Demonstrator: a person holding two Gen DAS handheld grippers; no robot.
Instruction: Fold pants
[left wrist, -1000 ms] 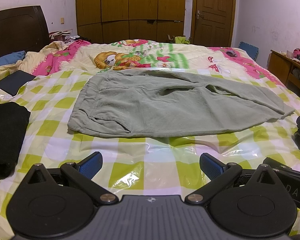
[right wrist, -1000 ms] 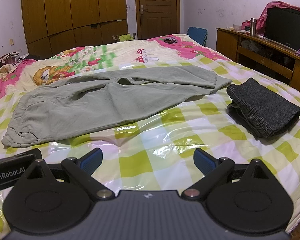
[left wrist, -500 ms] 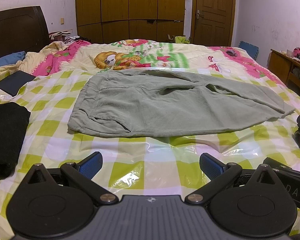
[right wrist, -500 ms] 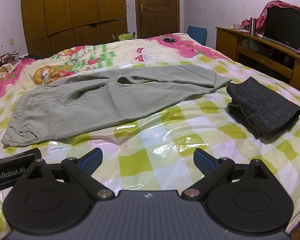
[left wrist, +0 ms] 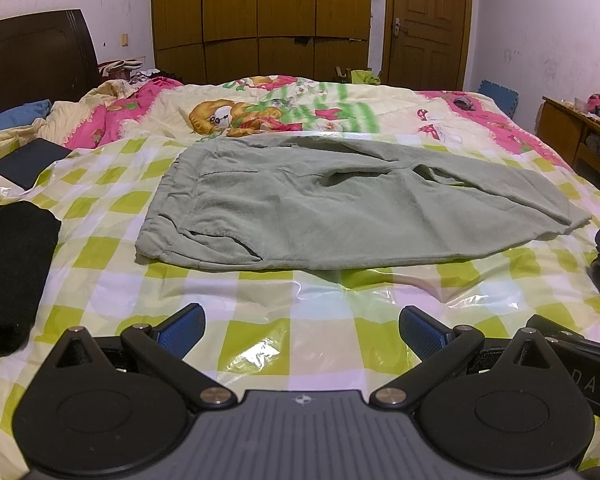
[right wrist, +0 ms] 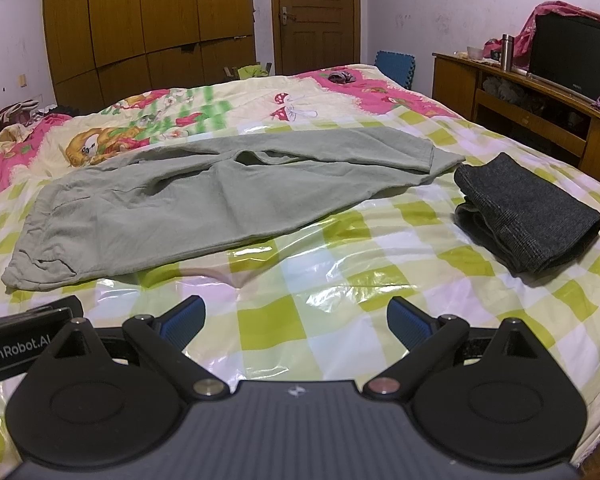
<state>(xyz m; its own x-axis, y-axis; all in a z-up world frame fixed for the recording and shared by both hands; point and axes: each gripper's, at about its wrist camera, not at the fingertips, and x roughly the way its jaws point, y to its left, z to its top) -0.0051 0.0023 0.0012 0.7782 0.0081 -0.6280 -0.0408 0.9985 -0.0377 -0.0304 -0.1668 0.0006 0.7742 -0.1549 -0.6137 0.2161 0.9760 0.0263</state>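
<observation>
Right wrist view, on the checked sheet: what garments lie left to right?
Green pants, spread flat with the waistband at the left → folded dark grey garment, lying apart from the pants' leg ends.

Your left gripper (left wrist: 302,330) is held low and level, and its two fingers (left wrist: 180,328) with blue pads stand wide apart, with nothing between them. Your right gripper (right wrist: 296,320) has the same pose: low, level, the blue-padded fingers (right wrist: 408,322) spread wide and holding nothing. Both grippers sit side by side, close to each other, so that a part of each body shows at the edge of the other wrist view
</observation>
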